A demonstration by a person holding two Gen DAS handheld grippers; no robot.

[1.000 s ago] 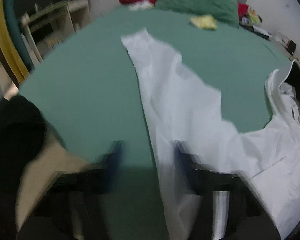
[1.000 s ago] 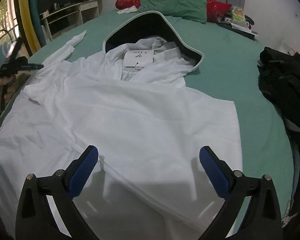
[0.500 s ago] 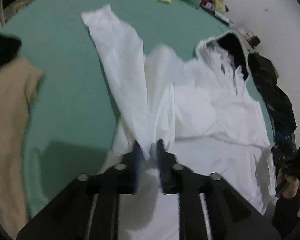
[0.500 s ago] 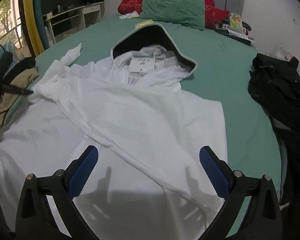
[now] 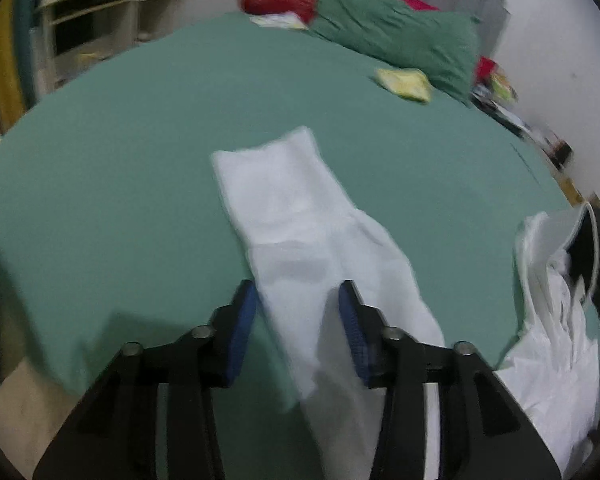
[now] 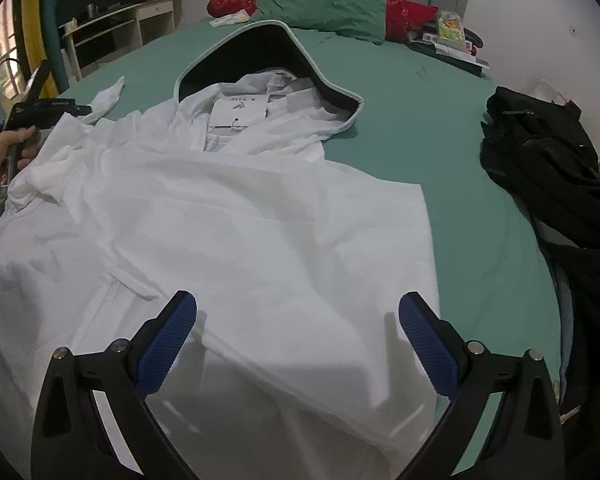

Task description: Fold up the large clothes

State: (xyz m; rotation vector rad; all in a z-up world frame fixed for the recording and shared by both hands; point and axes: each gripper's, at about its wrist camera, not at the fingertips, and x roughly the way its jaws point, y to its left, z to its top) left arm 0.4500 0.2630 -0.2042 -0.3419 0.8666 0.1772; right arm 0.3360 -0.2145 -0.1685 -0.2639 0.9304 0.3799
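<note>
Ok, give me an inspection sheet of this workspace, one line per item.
Surface: green bed sheet, mostly covered.
Job's things: white hoodie spread flat, hood up top; its sleeve stretched out on the sheet.
Clutter: black garment to the right, pillows at the head.
Grippers: left hand-held gripper just opened, sleeve between its jaws, unpinched; right hand-held gripper open over the hem.
Cables: nothing seen.
Surroundings: shelving, wall.
</note>
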